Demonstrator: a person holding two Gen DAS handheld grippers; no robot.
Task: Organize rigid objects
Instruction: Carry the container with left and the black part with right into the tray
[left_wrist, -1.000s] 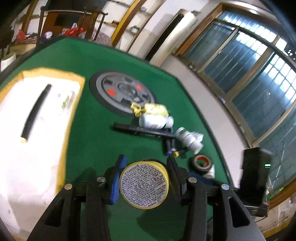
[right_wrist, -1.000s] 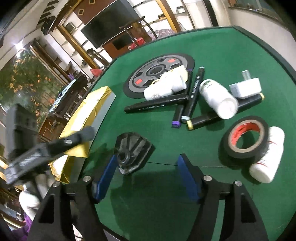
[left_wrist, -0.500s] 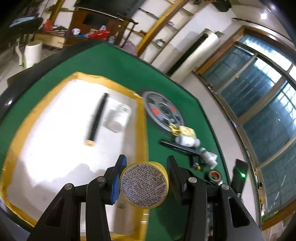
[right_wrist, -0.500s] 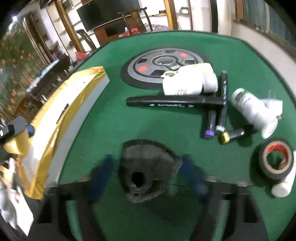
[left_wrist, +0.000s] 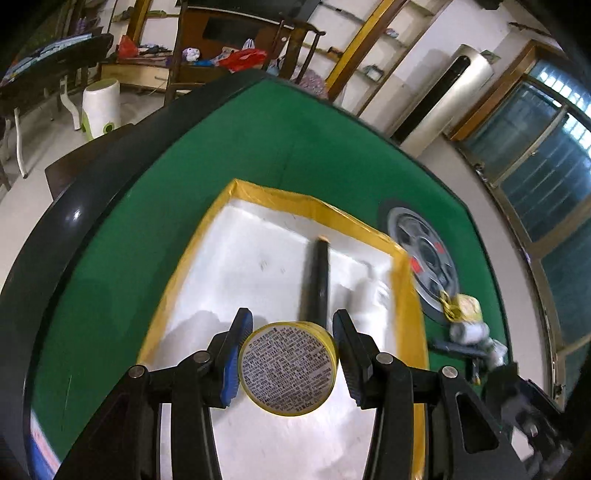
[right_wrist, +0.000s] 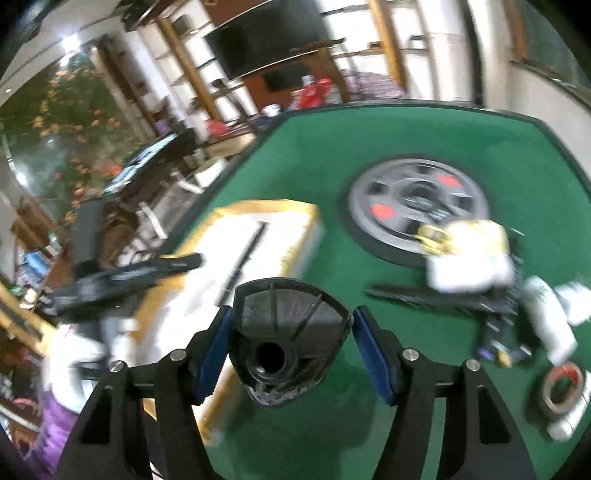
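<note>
so the table (left_wrist: 155, 229) is bright green felt with a glossy black rim. tray (left_wrist: 258, 266) on it is white inside with a yellow taped border, and a black marker (left_wrist: 317, 280) lies in it. the round tin (left_wrist: 288, 367) is yellow round the edge with a white face packed with tiny black print. gripper pads (left_wrist: 232, 363) are blue on black arms. the weight plate (right_wrist: 417, 206) is grey and black with red patches, tape roll (right_wrist: 561, 387) is black with a red core, and the broken plastic piece (right_wrist: 288, 328) is plain black
</note>
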